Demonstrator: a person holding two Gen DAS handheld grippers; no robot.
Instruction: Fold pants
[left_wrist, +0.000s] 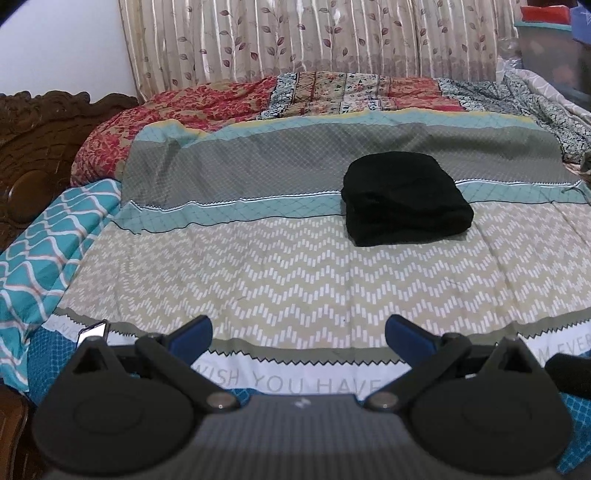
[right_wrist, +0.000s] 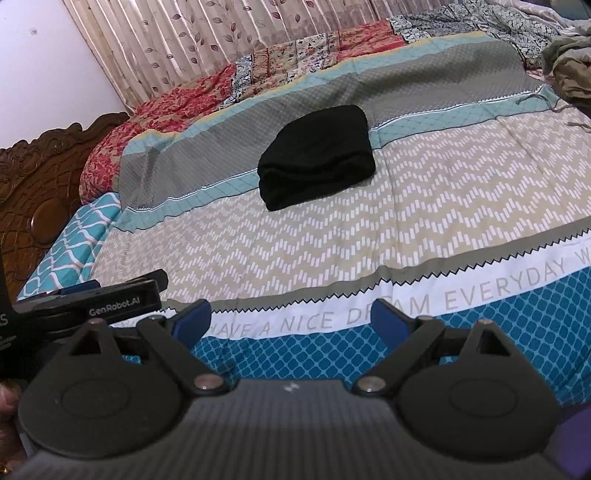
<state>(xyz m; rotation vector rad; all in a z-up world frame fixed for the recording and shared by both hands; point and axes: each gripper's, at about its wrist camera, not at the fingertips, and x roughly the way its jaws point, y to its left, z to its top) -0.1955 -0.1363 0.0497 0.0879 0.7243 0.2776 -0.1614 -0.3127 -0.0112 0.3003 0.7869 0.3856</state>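
Observation:
The black pants (left_wrist: 404, 199) lie folded into a compact stack on the patterned bedspread (left_wrist: 280, 273), toward the bed's middle. They also show in the right wrist view (right_wrist: 317, 157). My left gripper (left_wrist: 298, 332) is open and empty, well short of the pants, over the bed's near edge. My right gripper (right_wrist: 290, 317) is open and empty, also back near the near edge. The left gripper's body (right_wrist: 107, 295) shows at the left of the right wrist view.
A carved wooden headboard (left_wrist: 40, 147) stands at the left. A red patchwork quilt (left_wrist: 229, 99) lies bunched at the far side under a leaf-print curtain (left_wrist: 295, 37). A teal patterned sheet (left_wrist: 51, 236) hangs at the left. Crumpled cloth (right_wrist: 569, 70) lies at the far right.

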